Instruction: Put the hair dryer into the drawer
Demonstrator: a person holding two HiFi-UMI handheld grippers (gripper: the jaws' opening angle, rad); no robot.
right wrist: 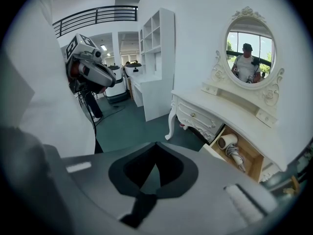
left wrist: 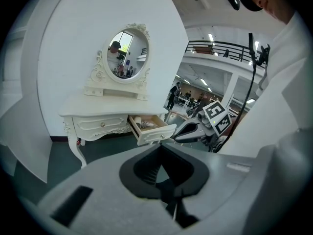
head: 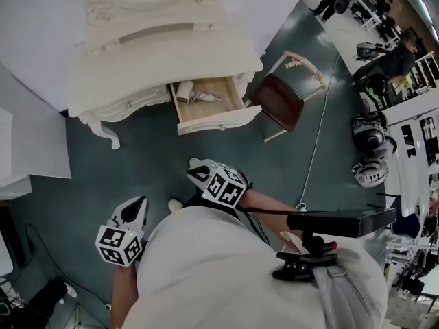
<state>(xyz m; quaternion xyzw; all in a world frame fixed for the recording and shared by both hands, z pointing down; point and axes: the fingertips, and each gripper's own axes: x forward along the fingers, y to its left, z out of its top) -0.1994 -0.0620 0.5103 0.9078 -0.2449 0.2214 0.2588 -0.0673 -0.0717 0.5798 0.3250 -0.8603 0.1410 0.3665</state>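
A white hair dryer [head: 185, 91] with its coiled cord lies inside the open drawer [head: 219, 120] of the white dressing table [head: 137, 53]. It also shows in the right gripper view, hair dryer [right wrist: 227, 142] in the drawer [right wrist: 255, 156], and smaller in the left gripper view, hair dryer [left wrist: 138, 122] in the drawer [left wrist: 155, 135]. Both grippers hang in front of the person's body, well short of the drawer. My left gripper [head: 141, 201] [left wrist: 160, 150] is shut and empty. My right gripper [head: 194, 164] [right wrist: 155, 152] is shut with nothing in it.
A chair with a brown seat [head: 280, 100] stands just right of the drawer. A thin cable [head: 317, 142] runs over the dark green floor. An oval mirror [left wrist: 127, 53] tops the table. White shelves [right wrist: 156, 58] stand left of it. Machines [head: 370, 149] sit far right.
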